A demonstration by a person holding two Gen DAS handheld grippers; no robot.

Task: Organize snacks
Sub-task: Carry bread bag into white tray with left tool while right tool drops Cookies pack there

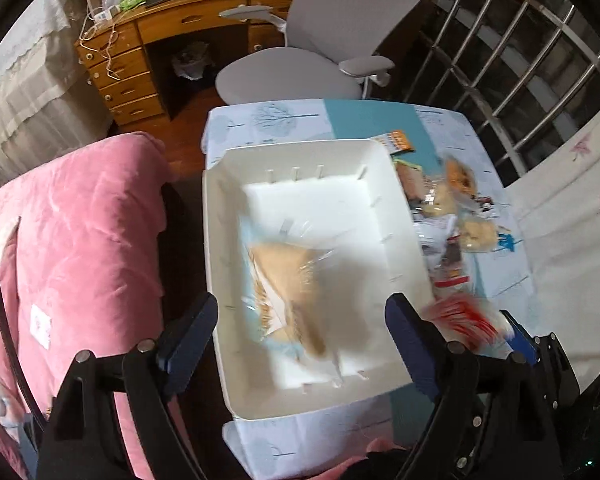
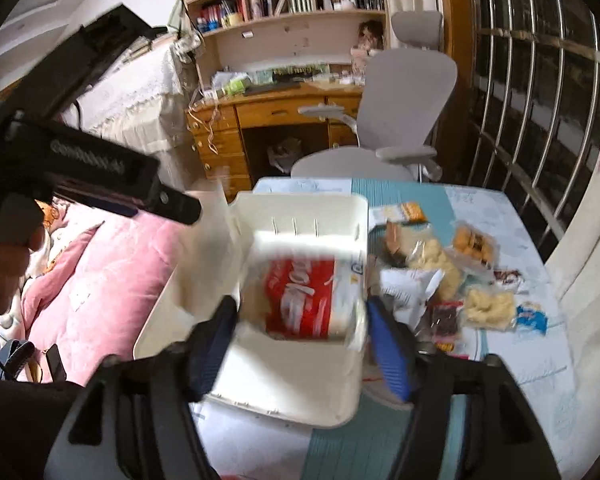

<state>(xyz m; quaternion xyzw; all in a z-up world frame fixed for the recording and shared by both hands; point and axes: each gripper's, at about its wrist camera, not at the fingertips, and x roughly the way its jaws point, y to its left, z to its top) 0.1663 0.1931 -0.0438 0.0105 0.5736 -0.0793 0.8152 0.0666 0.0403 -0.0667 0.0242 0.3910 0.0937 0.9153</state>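
A white plastic bin (image 1: 400,216) stands on the small table; it also shows in the right wrist view (image 2: 300,392). My left gripper (image 1: 302,332) is open above the bin, and a clear bag of tan bread (image 1: 296,292), blurred by motion, is between its fingers over the bin floor. My right gripper (image 2: 300,344) is open over the bin, with a red and white snack packet (image 2: 304,300) blurred between its fingers; whether it touches them I cannot tell. The packet (image 1: 462,320) and a right finger show at the bin's right edge in the left wrist view.
A pile of loose snack bags (image 2: 460,280) lies on the table right of the bin, also seen from the left wrist (image 1: 448,208). A pink quilt (image 1: 80,240) is on the left, a grey office chair (image 1: 324,44) and wooden desk (image 1: 140,56) behind, window bars (image 2: 540,120) on the right.
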